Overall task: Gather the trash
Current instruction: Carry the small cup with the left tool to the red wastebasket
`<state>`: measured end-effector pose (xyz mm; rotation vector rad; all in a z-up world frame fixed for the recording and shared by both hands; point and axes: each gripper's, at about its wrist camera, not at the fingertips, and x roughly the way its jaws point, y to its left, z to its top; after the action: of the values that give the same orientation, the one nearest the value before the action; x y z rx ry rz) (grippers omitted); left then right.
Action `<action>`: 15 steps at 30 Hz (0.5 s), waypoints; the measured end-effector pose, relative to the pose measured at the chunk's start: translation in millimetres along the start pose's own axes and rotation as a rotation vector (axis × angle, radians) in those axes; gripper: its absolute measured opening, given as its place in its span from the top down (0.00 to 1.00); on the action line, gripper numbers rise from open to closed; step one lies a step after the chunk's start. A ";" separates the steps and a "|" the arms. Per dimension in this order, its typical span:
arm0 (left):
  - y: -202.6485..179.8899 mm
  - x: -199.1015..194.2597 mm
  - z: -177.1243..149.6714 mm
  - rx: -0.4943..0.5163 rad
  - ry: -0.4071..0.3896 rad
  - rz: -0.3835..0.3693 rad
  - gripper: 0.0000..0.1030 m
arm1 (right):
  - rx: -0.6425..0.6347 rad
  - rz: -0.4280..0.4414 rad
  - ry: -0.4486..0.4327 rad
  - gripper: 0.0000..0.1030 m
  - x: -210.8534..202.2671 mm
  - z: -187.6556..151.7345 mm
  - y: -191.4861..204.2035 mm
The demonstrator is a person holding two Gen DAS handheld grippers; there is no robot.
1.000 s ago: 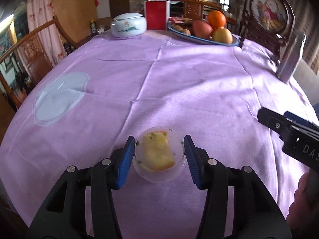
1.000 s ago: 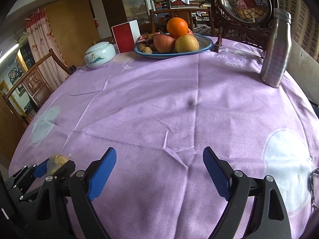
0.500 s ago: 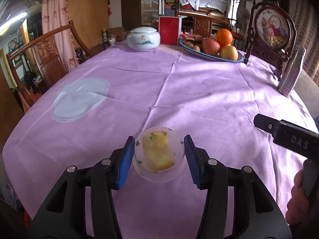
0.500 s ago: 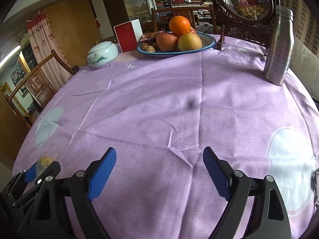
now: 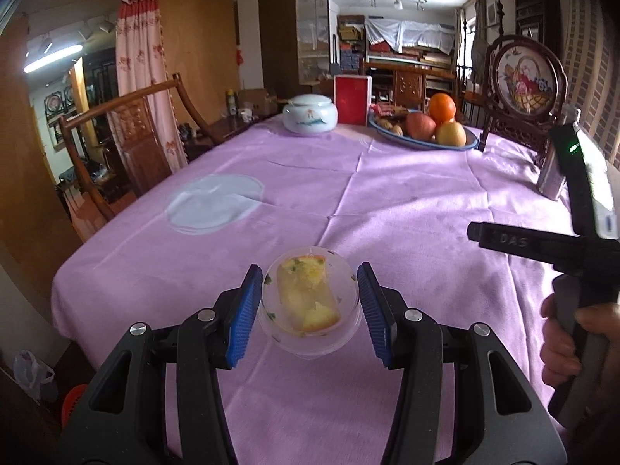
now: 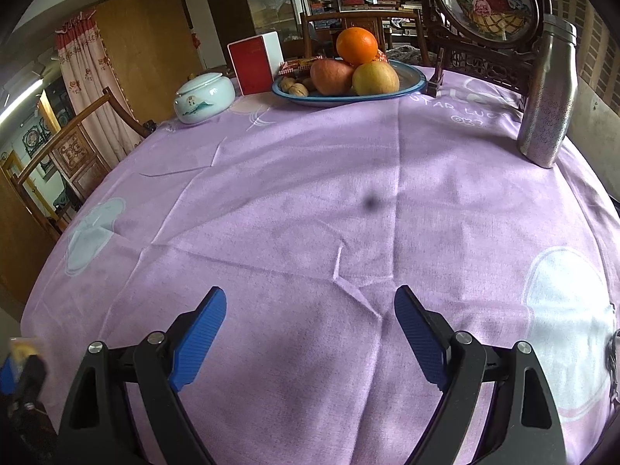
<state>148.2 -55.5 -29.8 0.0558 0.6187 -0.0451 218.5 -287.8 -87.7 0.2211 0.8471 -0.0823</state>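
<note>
My left gripper (image 5: 309, 306) is shut on a clear plastic cup (image 5: 310, 316) with yellow food scraps in it, and holds it above the near edge of the purple tablecloth (image 5: 387, 201). My right gripper (image 6: 310, 333) is open and empty, low over the cloth (image 6: 310, 201) near the front edge. Its body shows at the right of the left wrist view (image 5: 542, 244). The left gripper with the cup is a blurred shape at the lower left of the right wrist view (image 6: 19, 368).
At the far end stand a fruit plate (image 6: 410, 81) with an orange and apples, a white lidded jar (image 6: 203, 97), a red box (image 6: 254, 62) and a steel bottle (image 6: 550, 93). Wooden chairs (image 5: 128, 135) ring the table. A framed basket picture (image 6: 484, 0) stands behind.
My left gripper has lifted the cup up and drawn back from the table, so more of the room shows. The right gripper has barely moved.
</note>
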 end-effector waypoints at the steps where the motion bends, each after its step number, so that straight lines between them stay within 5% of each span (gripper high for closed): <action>1: 1.8 -4.2 0.0 -0.003 -0.006 0.005 0.51 | -0.003 -0.001 0.003 0.15 0.8 -0.5 0.1; 15: 33.5 -66.3 -7.2 -0.055 -0.075 0.055 0.51 | -0.098 0.060 -0.085 0.15 -29.7 -19.9 17.7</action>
<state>92.1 -19.9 4.2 0.0183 0.5433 0.0233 187.1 -266.4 -75.4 0.1498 0.7572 0.0055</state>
